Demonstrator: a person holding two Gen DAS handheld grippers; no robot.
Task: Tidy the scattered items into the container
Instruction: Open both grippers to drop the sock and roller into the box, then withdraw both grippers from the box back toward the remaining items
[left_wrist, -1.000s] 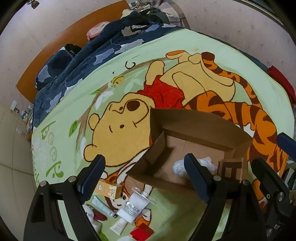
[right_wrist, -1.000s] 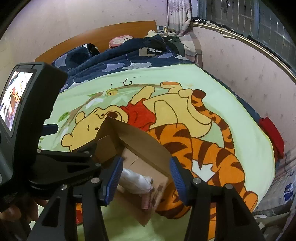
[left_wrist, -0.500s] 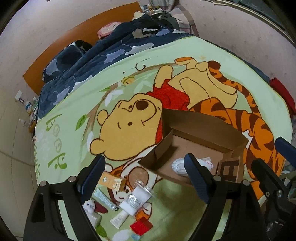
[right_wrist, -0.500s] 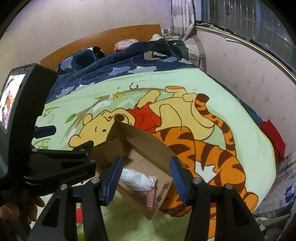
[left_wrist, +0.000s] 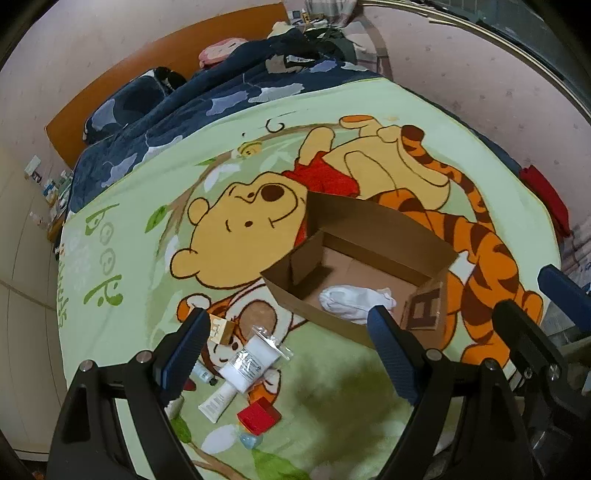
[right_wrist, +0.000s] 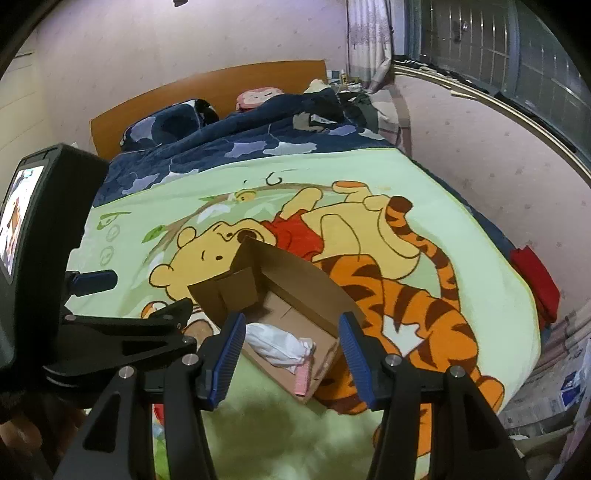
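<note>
An open cardboard box lies on the cartoon bed blanket, holding a white bundled cloth and a pink item. Loose items lie in front of it on the left: a clear-wrapped white pack, a white tube, a red box, a small orange carton and a small bottle. My left gripper hangs open and empty above these items. My right gripper is open, empty, above the box's near edge.
The green blanket covers the bed; a dark blue duvet and a wooden headboard lie beyond. A wall and window run along the right side. A red cloth hangs at the right bed edge.
Both grippers have risen and pulled back from the box, so the box looks smaller and more of the loose items show. Neither gripper's opening has changed.
</note>
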